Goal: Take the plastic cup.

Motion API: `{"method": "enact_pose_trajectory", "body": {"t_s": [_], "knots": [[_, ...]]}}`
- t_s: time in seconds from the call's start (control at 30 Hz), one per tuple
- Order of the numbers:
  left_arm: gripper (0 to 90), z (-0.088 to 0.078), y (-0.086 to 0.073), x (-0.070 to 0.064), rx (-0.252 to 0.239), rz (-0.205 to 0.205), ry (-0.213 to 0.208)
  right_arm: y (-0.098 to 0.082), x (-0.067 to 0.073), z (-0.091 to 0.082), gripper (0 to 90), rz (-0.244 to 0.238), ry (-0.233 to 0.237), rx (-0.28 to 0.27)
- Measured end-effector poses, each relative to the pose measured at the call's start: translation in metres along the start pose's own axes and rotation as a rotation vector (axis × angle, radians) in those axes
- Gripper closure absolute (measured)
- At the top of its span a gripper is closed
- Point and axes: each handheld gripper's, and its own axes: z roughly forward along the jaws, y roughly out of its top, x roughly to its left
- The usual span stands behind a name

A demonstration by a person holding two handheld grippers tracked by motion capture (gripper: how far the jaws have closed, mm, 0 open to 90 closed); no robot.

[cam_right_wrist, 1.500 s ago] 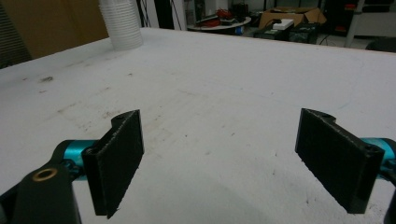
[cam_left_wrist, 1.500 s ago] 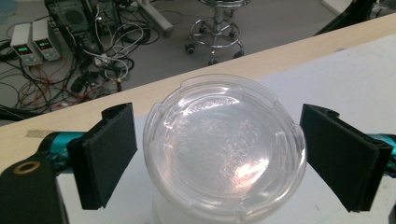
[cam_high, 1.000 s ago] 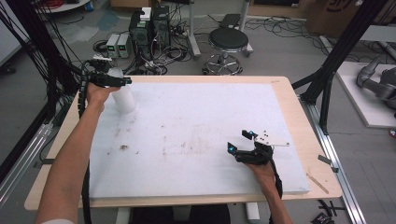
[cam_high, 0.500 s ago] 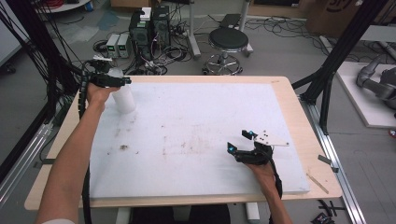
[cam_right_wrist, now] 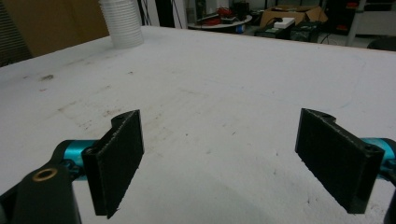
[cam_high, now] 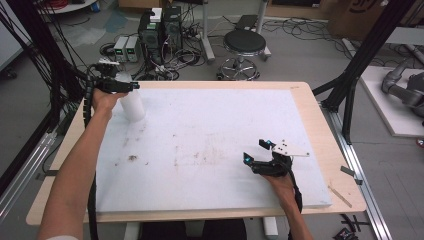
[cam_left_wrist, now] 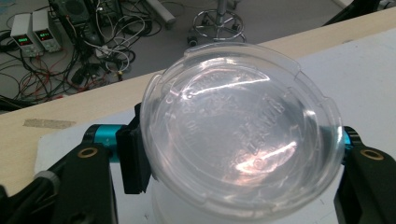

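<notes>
At the lower right of the high view the right gripper (cam_high: 258,151) is seen held just above the white worktop (cam_high: 215,145), its jaws spread wide with nothing between them (in the right gripper view bare board lies between the two black pads). Further up, at the upper left of the high view, the left gripper (cam_high: 131,87) is placed at the top of a white cup stack (cam_high: 133,104) standing near the worktop's far left corner. In the left gripper view its jaws, which have just been closing, are seen clamped on either side of the clear plastic lid (cam_left_wrist: 240,122) capping the stack.
</notes>
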Motion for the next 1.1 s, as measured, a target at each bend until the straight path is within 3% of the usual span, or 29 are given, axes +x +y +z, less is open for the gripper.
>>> {"method": "enact_pose_trajectory", "body": {"t_s": [0.13, 0.23, 0.3, 0.37, 0.4, 0.53, 0.57, 0.8, 1.03, 1.1], "knots": [[34.7, -0.007, 0.006, -0.002, -0.01, 0.002, 0.0, 0.0, 0.0, 0.0, 15.2, -0.001, 0.0, 0.0], [36.2, -0.016, 0.012, -0.002, -0.047, -0.009, -0.002, 0.0, 0.0, 0.0, 15.2, -0.003, -0.001, 0.001], [35.7, -0.023, 0.019, -0.002, -0.028, 0.013, 0.003, 0.0, 0.0, 0.0, 15.2, -0.003, -0.001, 0.002], [35.8, -0.028, 0.023, -0.003, -0.04, 0.013, 0.003, 0.0, 0.0, 0.0, 15.2, -0.002, -0.001, 0.003], [35.8, -0.033, 0.028, -0.003, -0.066, 0.003, 0.001, 0.0, 0.001, 0.0, 15.2, -0.001, -0.002, 0.002], [35.9, -0.059, 0.051, -0.007, -0.115, 0.027, -0.004, 0.0, 0.001, 0.0, 15.2, 0.0, -0.001, 0.001], [36.0, -0.059, 0.051, -0.007, -0.115, 0.027, -0.004, 0.0, 0.001, 0.0, 15.2, 0.002, 0.0, 0.003], [36.3, -0.101, 0.086, -0.02, -0.177, 0.075, -0.011, 0.0, 0.001, 0.0, 15.2, 0.002, -0.001, 0.0], [36.5, -0.119, 0.095, -0.031, -0.195, 0.106, -0.032, 0.0, 0.0, 0.0, 15.2, 0.0, 0.001, -0.001], [36.5, -0.123, 0.092, -0.039, -0.204, 0.117, -0.068, 0.0, 0.001, 0.0, 15.2, 0.004, -0.001, -0.001]]}}
